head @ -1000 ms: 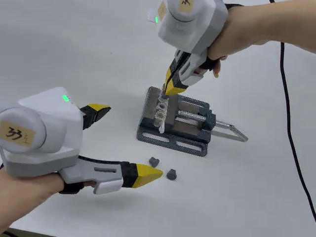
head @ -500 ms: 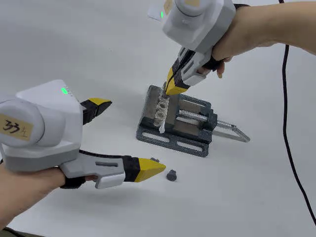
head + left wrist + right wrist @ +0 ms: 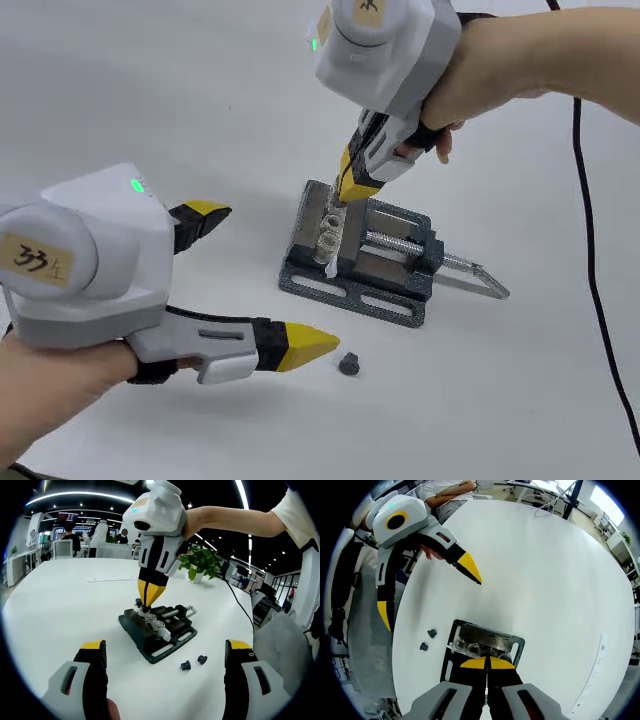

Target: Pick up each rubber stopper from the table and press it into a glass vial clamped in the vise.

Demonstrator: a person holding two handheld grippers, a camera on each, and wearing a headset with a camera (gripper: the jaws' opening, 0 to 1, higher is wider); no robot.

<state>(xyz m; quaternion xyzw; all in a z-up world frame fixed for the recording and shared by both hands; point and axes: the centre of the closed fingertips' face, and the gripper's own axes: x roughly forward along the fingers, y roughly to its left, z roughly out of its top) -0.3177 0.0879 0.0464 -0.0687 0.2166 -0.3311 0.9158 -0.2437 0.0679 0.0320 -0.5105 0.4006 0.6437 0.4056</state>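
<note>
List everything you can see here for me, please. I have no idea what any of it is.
Table: one, white, under everything.
Vise: one, dark grey, middle of the table.
Glass vials: a short row, clear, clamped in the vise; exact count unclear.
Rubber stoppers: two, dark grey, loose on the table beside the vise.
Cable: one, black, along the table's right side.
Potted plant: one, green, beyond the vise at the table's far side.
Left tongs: one, white with yellow tips, open, near the stoppers.
Right tongs: one, same colours, shut, tips over the vials.
Hands: two, one holding each tool.
</note>
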